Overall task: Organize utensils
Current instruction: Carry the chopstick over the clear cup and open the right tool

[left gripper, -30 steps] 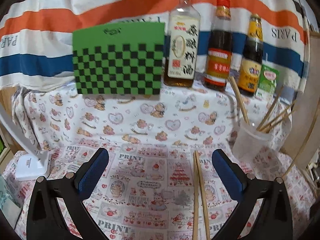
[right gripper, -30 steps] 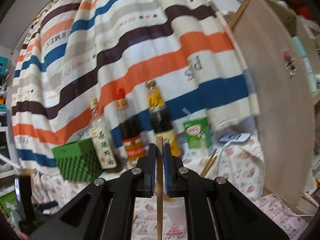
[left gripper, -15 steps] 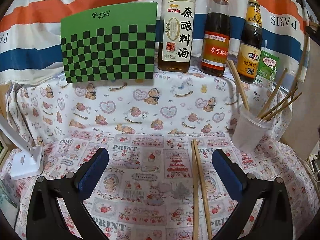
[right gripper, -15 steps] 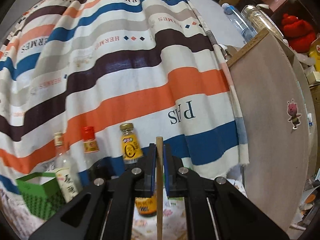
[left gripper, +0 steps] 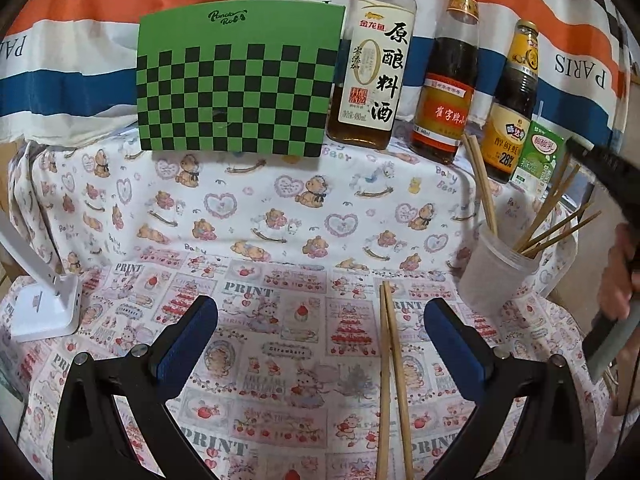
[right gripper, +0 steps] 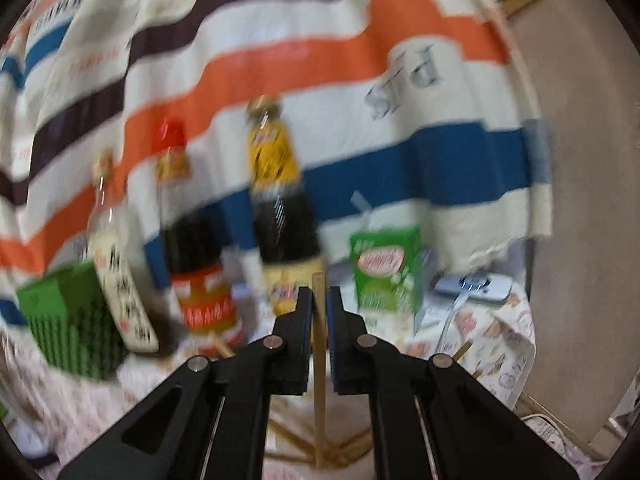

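From the left wrist view, my left gripper (left gripper: pixel 320 332) hangs with its jaws spread wide and nothing between the pads, low over the printed cloth (left gripper: pixel 280 240). A pair of chopsticks (left gripper: pixel 390 380) lies flat just inside its right finger. The plastic cup (left gripper: pixel 494 272) already holding several chopsticks stands at the right, near the table's edge, with bottles (left gripper: pixel 444 76) close behind. The middle of the cloth is open room.

From the right wrist view, blurred, my right gripper (right gripper: pixel 319 304) is clenched on a single chopstick (right gripper: pixel 319 360), held upright with its tip just above the pads. More sticks fan out below. My worry: the cup looks light, so a sideways nudge from the stick or fingers could tip it over the edge, and the thin stick could pivot in the grip.
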Demonstrator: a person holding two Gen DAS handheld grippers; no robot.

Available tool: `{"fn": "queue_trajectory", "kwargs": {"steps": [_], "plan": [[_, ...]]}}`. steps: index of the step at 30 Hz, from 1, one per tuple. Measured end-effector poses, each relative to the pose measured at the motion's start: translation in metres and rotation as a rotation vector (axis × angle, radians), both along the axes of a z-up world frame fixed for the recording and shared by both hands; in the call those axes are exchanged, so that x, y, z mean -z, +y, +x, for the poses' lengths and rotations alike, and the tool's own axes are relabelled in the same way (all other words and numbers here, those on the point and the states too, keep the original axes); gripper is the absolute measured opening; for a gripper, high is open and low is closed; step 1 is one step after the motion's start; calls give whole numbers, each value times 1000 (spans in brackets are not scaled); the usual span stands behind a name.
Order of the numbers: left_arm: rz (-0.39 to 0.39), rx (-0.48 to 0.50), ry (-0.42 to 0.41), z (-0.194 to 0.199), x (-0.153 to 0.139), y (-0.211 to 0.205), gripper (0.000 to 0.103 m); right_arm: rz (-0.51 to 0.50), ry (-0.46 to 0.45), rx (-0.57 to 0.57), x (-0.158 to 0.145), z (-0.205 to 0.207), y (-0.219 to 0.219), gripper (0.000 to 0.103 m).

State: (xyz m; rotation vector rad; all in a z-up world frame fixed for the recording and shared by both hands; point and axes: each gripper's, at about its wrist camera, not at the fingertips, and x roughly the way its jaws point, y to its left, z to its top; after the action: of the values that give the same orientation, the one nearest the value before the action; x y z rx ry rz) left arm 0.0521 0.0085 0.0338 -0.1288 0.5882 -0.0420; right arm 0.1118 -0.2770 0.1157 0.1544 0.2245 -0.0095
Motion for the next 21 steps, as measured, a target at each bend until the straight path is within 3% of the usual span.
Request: {"fn": "queue_trajectory", "kwargs": {"steps": [3,9,15,21], "plan": [[4,-4,-9,-1,-2,0,102,-15,58,-22,9,1,-2,8],[-6,-12,-20,-2,-5,4,102,5,126,-8,22,-24,-11,57],[5,-22,-21,-1,-4,4,102,130,216,-96,50,-49,-14,73],[45,-27,-46,-4,-5,0,102,59,180,-136,75,-59,4,85]]}}
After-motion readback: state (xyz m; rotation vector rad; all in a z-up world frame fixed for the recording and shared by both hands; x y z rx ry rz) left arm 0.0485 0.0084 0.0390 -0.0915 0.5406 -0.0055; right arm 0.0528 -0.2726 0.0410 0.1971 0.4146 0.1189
